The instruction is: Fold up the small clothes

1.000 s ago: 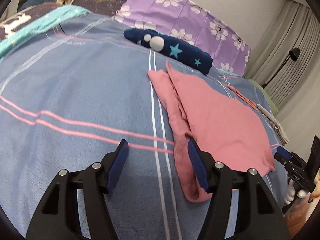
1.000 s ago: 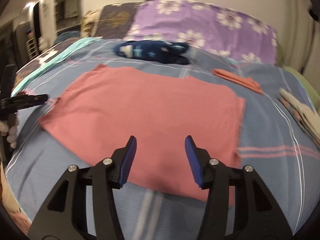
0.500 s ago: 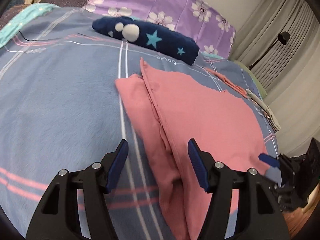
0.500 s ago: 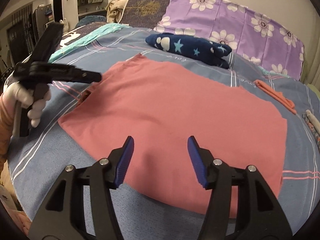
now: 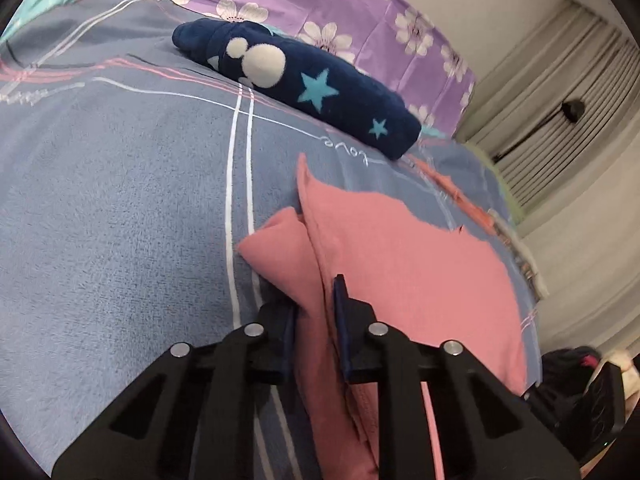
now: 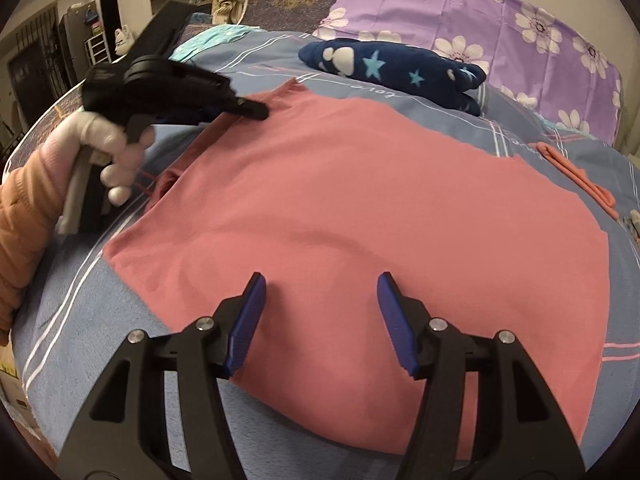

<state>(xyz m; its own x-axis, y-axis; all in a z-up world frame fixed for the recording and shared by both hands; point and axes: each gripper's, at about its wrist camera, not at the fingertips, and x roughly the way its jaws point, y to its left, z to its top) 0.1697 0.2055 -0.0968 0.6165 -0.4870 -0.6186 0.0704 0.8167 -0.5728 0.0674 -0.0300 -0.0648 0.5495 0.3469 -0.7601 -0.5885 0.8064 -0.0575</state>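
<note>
Left wrist view: left gripper [image 5: 316, 320] is just closing, clamping the pink shirt [image 5: 400, 264]'s bunched sleeve; right gripper [image 6: 320, 320] is hovering agape over the shirt's hem, needing its own grip next.

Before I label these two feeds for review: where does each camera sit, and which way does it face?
Left wrist view: rides the left claw, looking along the pink cotton garment toward the purple flowered pillow; its black fingers pinch the garment's edge.
Right wrist view: rides the open right claw, looking down across the garment; a white-gloved hand in an orange sleeve holds the left claw.
Both share: the garment and navy star-patterned fleece roll.
</note>
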